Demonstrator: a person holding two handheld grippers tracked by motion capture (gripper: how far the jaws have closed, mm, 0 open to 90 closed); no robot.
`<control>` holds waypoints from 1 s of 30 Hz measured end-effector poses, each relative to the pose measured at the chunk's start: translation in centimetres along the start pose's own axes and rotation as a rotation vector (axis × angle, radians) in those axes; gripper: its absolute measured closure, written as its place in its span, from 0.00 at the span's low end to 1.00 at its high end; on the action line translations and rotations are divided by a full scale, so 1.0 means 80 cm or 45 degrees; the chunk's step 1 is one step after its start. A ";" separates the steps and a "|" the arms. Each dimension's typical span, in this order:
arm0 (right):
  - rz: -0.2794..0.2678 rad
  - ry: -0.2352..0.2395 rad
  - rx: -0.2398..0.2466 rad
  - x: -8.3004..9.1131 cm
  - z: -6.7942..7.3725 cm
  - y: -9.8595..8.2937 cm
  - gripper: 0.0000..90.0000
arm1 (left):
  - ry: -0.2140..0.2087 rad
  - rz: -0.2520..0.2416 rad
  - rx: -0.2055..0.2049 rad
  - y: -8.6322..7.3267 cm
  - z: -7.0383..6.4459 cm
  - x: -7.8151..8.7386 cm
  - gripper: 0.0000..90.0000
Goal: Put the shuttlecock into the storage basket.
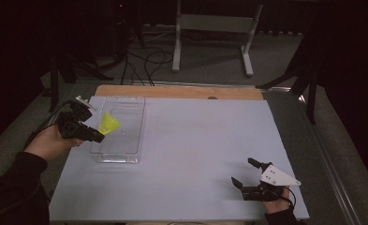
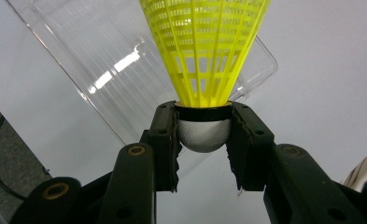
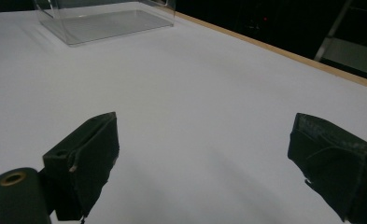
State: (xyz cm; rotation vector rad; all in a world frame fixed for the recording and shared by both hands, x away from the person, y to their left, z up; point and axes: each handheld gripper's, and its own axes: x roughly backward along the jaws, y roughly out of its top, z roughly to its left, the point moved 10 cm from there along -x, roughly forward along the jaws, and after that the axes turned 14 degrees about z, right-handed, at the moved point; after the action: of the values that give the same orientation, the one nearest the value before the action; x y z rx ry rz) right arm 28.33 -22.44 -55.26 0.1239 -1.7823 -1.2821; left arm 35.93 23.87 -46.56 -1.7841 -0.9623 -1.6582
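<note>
A yellow shuttlecock (image 1: 109, 123) with a white cork base (image 2: 203, 134) hangs over a clear plastic tray (image 1: 121, 140) on the left of the white table. My left gripper (image 1: 99, 137) is shut on its base, with the yellow skirt (image 2: 204, 46) pointing away from the jaws. The tray (image 2: 102, 79) lies below and behind the shuttlecock. My right gripper (image 1: 243, 172) rests near the table's front right, open, with nothing between its fingers (image 3: 90, 158).
The white board (image 1: 195, 154) covers most of the table, with a wooden strip (image 1: 177, 91) along its far edge. The tray's corner (image 3: 102, 21) shows far off in the right gripper view. Cables and a metal stand (image 1: 209, 28) are on the floor beyond.
</note>
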 end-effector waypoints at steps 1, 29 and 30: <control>0.000 0.001 0.000 0.000 0.000 0.000 0.10 | 0.009 -0.008 0.018 0.000 0.003 -0.001 0.73; -0.002 0.004 -0.004 0.001 0.000 0.000 0.10 | 0.064 0.029 0.082 -0.004 0.024 -0.069 0.72; -0.002 0.004 -0.003 0.001 0.000 0.000 0.10 | 0.062 0.043 0.073 -0.005 0.023 -0.070 0.72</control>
State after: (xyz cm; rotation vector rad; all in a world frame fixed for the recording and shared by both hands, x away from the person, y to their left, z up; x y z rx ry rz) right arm 28.33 -22.48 -55.23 0.1258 -1.7785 -1.2842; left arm 36.78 24.67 -52.38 -1.7052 -0.9438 -1.6297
